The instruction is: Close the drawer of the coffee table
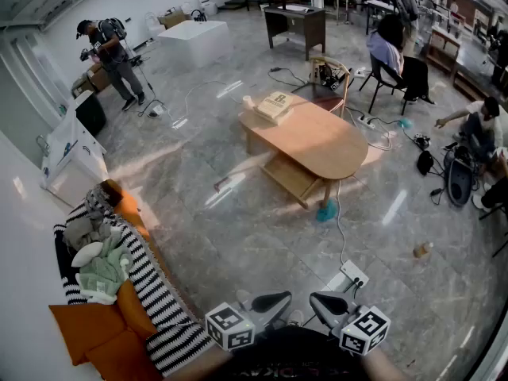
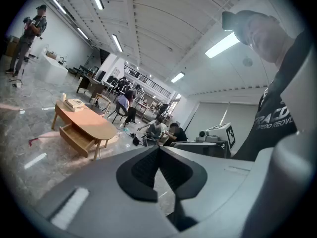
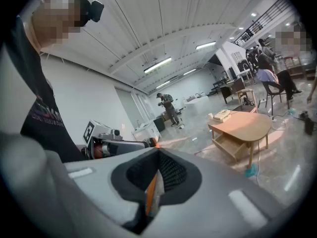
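Note:
The oval wooden coffee table (image 1: 313, 137) stands in the middle of the room, far from both grippers. Its drawer (image 1: 290, 177) is pulled out from under the top, towards me. It also shows in the left gripper view as the table (image 2: 84, 119) with the open drawer (image 2: 74, 138), and in the right gripper view as the table (image 3: 246, 124) with the drawer (image 3: 229, 145). My left gripper (image 1: 289, 297) and right gripper (image 1: 313, 297) are held close to my body, tips facing each other. Both are shut with nothing between the jaws.
A sofa (image 1: 111, 324) with orange cushions and a striped blanket lies at the left. A power strip (image 1: 354, 275) and its cable run across the floor towards the table. A flat box (image 1: 274, 104) sits on the table's far end. A chair (image 1: 329, 74) stands behind it; people work around the room.

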`<move>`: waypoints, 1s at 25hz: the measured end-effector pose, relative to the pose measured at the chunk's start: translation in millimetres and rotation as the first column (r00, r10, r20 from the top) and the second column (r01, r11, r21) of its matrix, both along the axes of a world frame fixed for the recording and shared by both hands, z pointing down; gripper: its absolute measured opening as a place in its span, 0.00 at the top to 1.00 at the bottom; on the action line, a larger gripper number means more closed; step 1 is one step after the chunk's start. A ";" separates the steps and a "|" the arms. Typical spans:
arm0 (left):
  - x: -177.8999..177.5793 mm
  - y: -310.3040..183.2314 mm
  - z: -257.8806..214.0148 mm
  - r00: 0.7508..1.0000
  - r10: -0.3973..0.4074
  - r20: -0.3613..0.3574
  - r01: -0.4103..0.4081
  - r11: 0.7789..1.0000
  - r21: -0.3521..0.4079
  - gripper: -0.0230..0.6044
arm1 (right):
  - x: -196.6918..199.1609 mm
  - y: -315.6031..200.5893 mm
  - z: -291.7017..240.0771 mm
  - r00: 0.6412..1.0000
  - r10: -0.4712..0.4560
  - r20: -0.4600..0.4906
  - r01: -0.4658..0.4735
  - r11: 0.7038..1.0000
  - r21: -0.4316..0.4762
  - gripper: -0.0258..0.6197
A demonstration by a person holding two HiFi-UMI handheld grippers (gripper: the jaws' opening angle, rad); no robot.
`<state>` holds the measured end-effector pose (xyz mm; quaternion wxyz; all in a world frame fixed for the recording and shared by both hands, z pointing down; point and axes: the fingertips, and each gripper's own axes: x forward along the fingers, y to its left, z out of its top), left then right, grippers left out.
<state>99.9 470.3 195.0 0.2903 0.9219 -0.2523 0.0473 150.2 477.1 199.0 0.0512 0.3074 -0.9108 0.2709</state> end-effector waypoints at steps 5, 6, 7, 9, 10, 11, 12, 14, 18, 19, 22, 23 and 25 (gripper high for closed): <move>-2.8 -1.4 0.2 1.000 -0.007 0.001 0.007 1.000 -0.002 0.96 | -3.4 -1.1 -1.4 1.000 -0.006 -0.003 0.006 1.000 -0.008 0.96; -3.3 -1.7 0.5 1.000 -0.008 0.001 0.008 1.000 -0.001 0.96 | -4.0 -1.4 -1.0 1.000 -0.008 -0.004 0.008 1.000 -0.007 0.96; -3.9 -1.9 0.7 1.000 -0.009 0.001 0.009 1.000 0.000 0.96 | -4.8 -1.6 -0.2 1.000 -0.011 -0.004 0.011 1.000 -0.007 0.96; -5.4 -1.4 0.5 1.000 -0.009 0.001 0.009 1.000 0.002 0.96 | -7.1 -1.1 1.1 1.000 -0.016 -0.005 0.016 1.000 -0.006 0.96; -6.3 -0.8 0.3 1.000 -0.009 0.001 0.009 1.000 0.002 0.96 | -8.2 -0.5 1.2 1.000 -0.018 -0.005 0.018 1.000 -0.005 0.96; -7.1 -0.2 -0.1 1.000 -0.009 0.000 0.009 1.000 0.001 0.96 | -9.1 0.0 0.5 1.000 -0.018 -0.004 0.018 1.000 -0.004 0.96; -7.6 0.1 -0.5 1.000 -0.010 0.000 0.010 1.000 0.001 0.96 | -9.6 0.2 -1.1 1.000 -0.018 -0.001 0.018 1.000 -0.001 0.96; -7.4 0.1 -1.4 1.000 -0.010 -0.001 0.010 1.000 0.000 0.96 | -9.4 -0.2 -5.3 1.000 -0.018 0.012 0.018 1.000 0.008 0.96; -7.3 1.3 -4.8 1.000 0.007 -0.001 -0.007 1.000 0.020 0.96 | -11.8 -1.9 -9.3 0.999 -0.023 0.036 0.022 1.000 0.019 0.96; -7.4 1.6 -5.8 1.000 0.015 0.000 -0.015 0.999 0.029 0.96 | -13.4 -2.4 -9.7 0.999 -0.027 0.035 0.026 0.999 0.026 0.96; -6.6 -0.9 -12.8 0.999 0.032 0.007 -0.032 0.998 0.062 0.96 | -17.6 -6.2 -17.0 0.998 -0.045 0.039 0.042 0.997 0.064 0.96; -6.7 -2.9 -16.9 0.999 0.032 0.011 -0.032 0.997 0.076 0.96 | -17.8 -8.3 -21.4 0.998 -0.048 0.041 0.045 0.996 0.076 0.96; -9.0 -8.5 -25.7 1.000 0.016 0.009 -0.017 0.995 0.097 0.96 | -16.7 -12.9 -30.0 0.998 -0.050 0.045 0.046 0.994 0.097 0.96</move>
